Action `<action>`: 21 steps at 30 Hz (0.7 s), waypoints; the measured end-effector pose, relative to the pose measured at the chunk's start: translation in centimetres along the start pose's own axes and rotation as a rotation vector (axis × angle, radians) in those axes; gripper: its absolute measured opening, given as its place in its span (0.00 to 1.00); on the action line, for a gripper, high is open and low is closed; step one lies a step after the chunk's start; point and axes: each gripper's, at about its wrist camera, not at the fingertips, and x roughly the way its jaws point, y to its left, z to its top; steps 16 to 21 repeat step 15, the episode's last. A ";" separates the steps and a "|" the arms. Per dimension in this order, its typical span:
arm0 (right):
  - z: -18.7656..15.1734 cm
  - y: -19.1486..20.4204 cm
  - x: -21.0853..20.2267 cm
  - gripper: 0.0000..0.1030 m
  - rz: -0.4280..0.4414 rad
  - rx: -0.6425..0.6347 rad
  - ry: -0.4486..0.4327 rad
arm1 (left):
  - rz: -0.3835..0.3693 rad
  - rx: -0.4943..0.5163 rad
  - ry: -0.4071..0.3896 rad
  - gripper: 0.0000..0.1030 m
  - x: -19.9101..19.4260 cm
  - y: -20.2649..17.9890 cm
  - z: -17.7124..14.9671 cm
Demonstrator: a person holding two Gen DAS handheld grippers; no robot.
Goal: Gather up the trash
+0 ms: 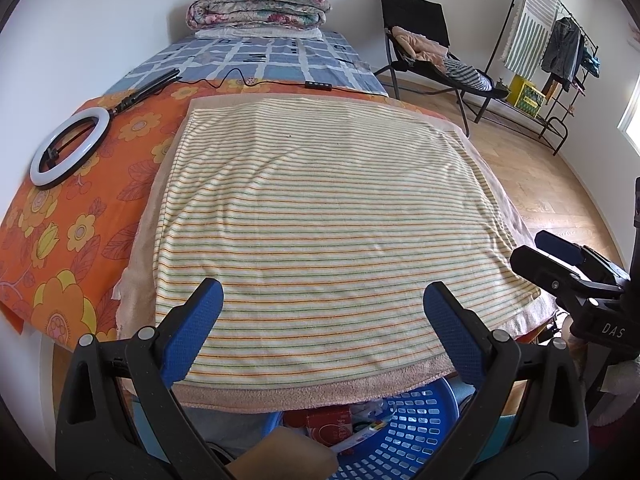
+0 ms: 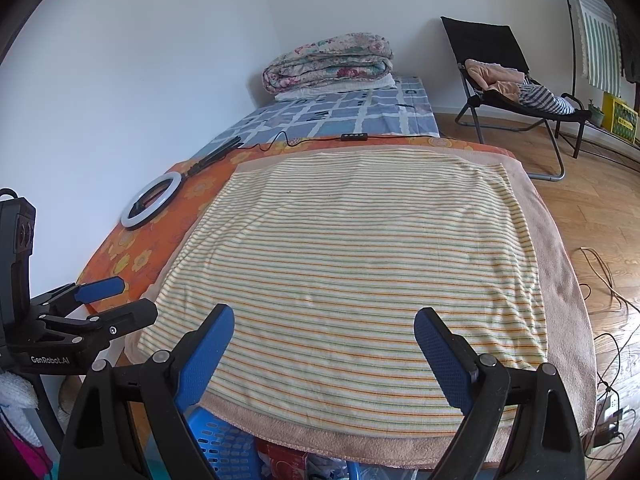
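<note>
Both claws, left and right, hover wide and empty over a bare striped towel; check the blue basket below for trash.

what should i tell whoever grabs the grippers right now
Left gripper: open, empty, over the near edge of the striped towel.
Right gripper: open, empty, beside it over the same towel.
Blue basket: below the towel's near edge, already holding a red box and other wrappers.
Done: no trash visible on the towel.
Left: nothing obvious to pick; the ring light with its cable remote lies at the far left and isn't trash.
</note>
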 end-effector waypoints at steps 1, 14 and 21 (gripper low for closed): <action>0.0 0.0 0.0 0.90 0.000 0.000 0.000 | 0.001 0.000 0.002 0.99 0.0 0.1 0.0; -0.1 -0.1 0.1 0.90 -0.008 0.010 -0.002 | 0.082 0.050 -0.047 0.99 -0.6 -0.2 0.0; -0.2 -0.1 0.1 0.90 -0.008 0.012 0.000 | 0.085 0.056 -0.050 0.99 -0.6 -0.3 0.1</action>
